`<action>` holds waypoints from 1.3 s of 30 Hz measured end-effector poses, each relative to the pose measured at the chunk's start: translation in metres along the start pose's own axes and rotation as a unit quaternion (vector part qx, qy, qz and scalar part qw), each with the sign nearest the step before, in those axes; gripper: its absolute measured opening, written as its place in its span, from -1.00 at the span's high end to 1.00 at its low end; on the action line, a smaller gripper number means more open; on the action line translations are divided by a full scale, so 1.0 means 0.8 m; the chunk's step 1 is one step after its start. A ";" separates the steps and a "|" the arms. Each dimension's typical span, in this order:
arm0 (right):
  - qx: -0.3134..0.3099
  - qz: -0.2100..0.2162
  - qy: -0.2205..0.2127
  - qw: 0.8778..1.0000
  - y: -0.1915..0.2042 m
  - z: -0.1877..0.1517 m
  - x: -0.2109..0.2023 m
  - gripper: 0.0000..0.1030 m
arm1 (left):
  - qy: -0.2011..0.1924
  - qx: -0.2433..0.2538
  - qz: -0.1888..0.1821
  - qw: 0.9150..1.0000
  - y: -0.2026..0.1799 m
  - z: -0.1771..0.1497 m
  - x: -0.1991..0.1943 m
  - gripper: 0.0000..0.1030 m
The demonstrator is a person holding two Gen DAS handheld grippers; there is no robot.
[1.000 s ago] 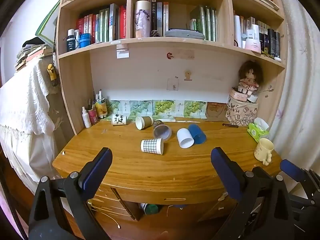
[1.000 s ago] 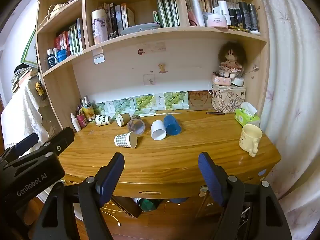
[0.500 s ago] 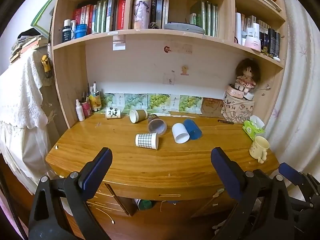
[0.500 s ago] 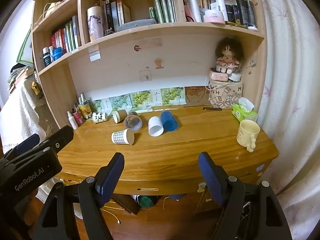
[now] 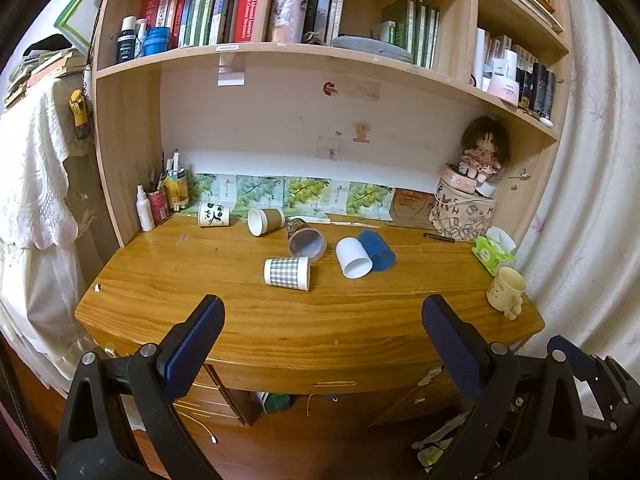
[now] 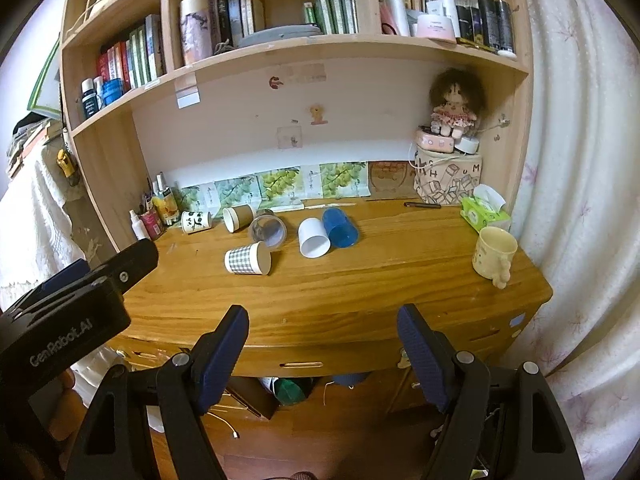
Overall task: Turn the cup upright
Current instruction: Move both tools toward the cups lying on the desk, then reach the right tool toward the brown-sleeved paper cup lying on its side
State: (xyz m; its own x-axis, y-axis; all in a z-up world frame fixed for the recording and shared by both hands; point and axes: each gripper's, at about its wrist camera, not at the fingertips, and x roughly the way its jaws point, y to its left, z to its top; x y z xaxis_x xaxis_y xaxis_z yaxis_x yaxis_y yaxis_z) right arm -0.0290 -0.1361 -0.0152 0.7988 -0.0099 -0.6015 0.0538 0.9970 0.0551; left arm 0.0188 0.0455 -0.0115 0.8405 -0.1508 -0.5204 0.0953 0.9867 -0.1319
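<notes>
Several cups lie on their sides on the wooden desk [image 5: 360, 320]: a checked paper cup [image 5: 287, 273] nearest me, a clear cup [image 5: 305, 237], a white cup [image 5: 353, 258], a blue cup [image 5: 377, 249], a brown paper cup [image 5: 265, 221] and a panda cup [image 5: 214, 214]. They also show in the right wrist view, the checked cup [image 6: 247, 259] foremost. My left gripper [image 5: 322, 316] is open and empty in front of the desk's front edge. My right gripper [image 6: 322, 326] is open and empty, to the right of the left one.
A cream mug [image 5: 505, 290] stands upright at the desk's right edge beside a green tissue pack [image 5: 493, 250]. Bottles and pens [image 5: 160, 200] stand at the back left. A doll on a box [image 5: 466, 204] sits back right. Shelves with books hang overhead.
Both grippers have drawn back a little and risen, so the desk sits slightly lower and farther in view. The cups have not moved.
</notes>
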 end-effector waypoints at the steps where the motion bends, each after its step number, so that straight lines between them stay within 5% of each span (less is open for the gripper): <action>1: -0.002 0.000 -0.002 1.000 0.004 -0.001 0.000 -0.50 | -0.002 -0.003 -0.002 1.000 0.006 0.001 0.001 -0.94; 25: -0.028 0.014 0.009 0.999 0.066 0.014 0.043 -0.50 | 0.041 -0.046 0.010 0.998 0.084 0.025 0.062 -0.94; 39: -0.104 0.063 0.003 0.993 0.079 0.081 0.132 -0.50 | 0.056 -0.079 0.051 0.994 0.104 0.058 0.134 -0.94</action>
State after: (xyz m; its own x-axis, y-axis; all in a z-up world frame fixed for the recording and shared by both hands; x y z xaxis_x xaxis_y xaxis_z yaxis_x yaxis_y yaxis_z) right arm 0.0975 -0.0794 -0.0235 0.7881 0.1157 -0.6046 -0.1712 0.9846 -0.0348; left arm 0.1417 0.1144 -0.0394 0.7763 -0.0658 -0.6269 -0.0787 0.9766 -0.2000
